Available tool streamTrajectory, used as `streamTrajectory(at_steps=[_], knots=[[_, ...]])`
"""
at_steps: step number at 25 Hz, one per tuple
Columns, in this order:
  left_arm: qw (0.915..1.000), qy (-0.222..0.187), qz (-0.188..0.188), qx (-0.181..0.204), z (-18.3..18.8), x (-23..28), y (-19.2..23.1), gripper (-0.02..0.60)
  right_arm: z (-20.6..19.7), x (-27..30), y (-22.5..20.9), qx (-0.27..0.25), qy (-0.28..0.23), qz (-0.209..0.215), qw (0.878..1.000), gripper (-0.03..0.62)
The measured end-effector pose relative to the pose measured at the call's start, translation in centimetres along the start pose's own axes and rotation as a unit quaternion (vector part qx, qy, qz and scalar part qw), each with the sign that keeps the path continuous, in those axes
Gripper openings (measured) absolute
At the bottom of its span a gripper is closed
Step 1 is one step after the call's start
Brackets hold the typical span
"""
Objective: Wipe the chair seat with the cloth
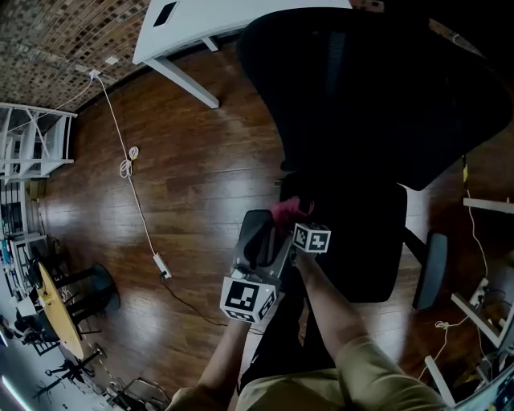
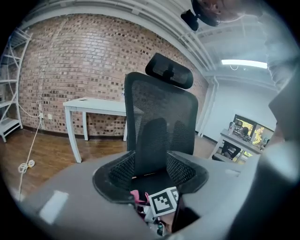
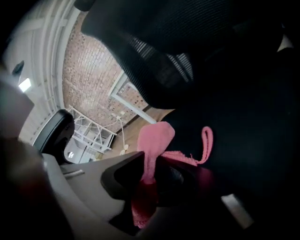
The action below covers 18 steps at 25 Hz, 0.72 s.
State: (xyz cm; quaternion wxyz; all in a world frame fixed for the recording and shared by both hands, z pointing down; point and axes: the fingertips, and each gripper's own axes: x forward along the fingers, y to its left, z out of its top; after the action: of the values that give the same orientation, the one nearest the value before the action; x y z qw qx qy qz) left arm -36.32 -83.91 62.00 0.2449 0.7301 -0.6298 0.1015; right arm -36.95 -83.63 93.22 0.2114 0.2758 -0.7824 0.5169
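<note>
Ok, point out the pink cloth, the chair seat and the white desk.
pink cloth point(image 3: 157, 138): right gripper view, its bunched upper end.
chair seat point(image 1: 361, 249): head view, cushion middle.
white desk point(image 2: 93, 105): left gripper view, tabletop.

glossy dark wooden floor point(image 1: 193, 185), carrying a black office chair point(image 1: 377, 96), a white desk point(image 1: 201, 24), a white shelf rack point(image 1: 28, 144) and a loose white cable point(image 1: 132, 185) trailing across.

The left arm point(image 1: 218, 355) and right arm point(image 1: 328, 299) reach forward and down, close together. The left gripper point(image 1: 263, 229) is nearer the body, its jaws spread wide with nothing between them. The right gripper point(image 1: 291, 215) is just beside it and slightly ahead, its jaws clamped on a pink cloth point(image 3: 154, 140) that bunches out past the tips.
</note>
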Motion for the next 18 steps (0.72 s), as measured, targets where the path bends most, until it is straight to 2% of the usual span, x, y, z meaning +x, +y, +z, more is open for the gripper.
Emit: streamTrajectory(at_steps=[3,5,7,9,11,13,15,16,18], knots=[[1.0000,-0.001,-0.002,-0.006,-0.7,-0.3,0.2,0.184,1.6,-5.0,-8.3,-0.015,-0.026,-0.103,0.994,0.074],[0.9999,-0.002,-0.002,-0.012,-0.8,-0.1,0.1,0.184,3.0,-10.6,-15.4,-0.020,-0.040,-0.187,0.981,0.074],[0.9998,-0.002,-0.006,-0.017,-0.5,0.5,-0.5,0.183,4.6,-16.5,-21.4,-0.065,-0.030,-0.266,0.961,0.074],[0.9998,-0.003,-0.019,-0.012,-0.8,1.3,-1.3,0.183,6.2,-21.4,-25.4,-0.114,-0.012,-0.330,0.937,0.074],[0.9996,-0.004,-0.029,-0.004,-1.1,2.0,-1.7,0.183,7.5,-24.8,-27.9,-0.122,-0.006,-0.379,0.917,0.074],[0.9994,-0.003,-0.033,-0.003,-0.9,2.3,-2.1,0.183,8.1,-26.7,-29.5,-0.121,0.004,-0.406,0.906,0.074],[0.9993,-0.007,-0.037,-0.001,-0.5,2.3,-2.4,0.183,8.3,-27.0,-29.6,-0.133,0.018,-0.405,0.904,0.074],[0.9993,-0.008,-0.037,0.002,-0.2,2.1,-2.4,0.183,8.3,-26.5,-28.9,-0.127,0.015,-0.396,0.909,0.074],[0.9995,-0.010,-0.031,0.005,0.2,1.5,-1.7,0.183,7.6,-23.7,-25.9,-0.076,-0.024,-0.347,0.934,0.074]])
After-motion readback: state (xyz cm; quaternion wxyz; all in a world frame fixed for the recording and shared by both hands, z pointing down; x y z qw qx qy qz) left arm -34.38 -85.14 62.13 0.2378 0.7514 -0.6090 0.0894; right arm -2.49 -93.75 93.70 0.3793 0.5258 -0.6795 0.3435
